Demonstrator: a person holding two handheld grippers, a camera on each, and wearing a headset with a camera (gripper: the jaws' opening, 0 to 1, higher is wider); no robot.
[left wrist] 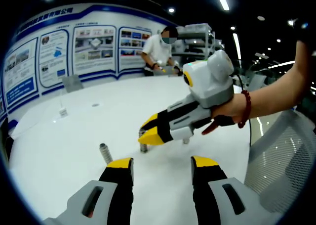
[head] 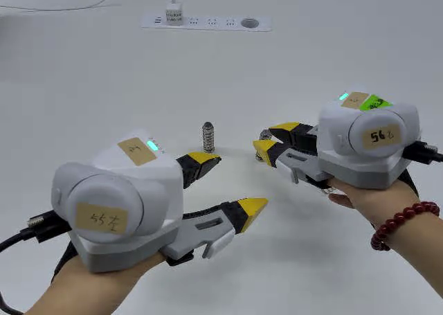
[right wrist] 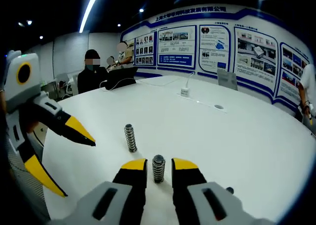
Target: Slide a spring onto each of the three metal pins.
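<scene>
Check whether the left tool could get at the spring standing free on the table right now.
Probably yes. The left tool is open, and the spring stands upright just ahead of its jaws with bare table between. The right tool sits around the other spring, off to the side.

We take this for a lab showroom. Blue-edged wall posters (left wrist: 94, 49) line the upper frame, beside storage racks (left wrist: 197, 34).

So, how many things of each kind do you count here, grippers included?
Pins wearing a spring: 2
Hand-held grippers: 2
Power strip: 1
Total: 5
One small dark item is too small to name, uncounted.
</scene>
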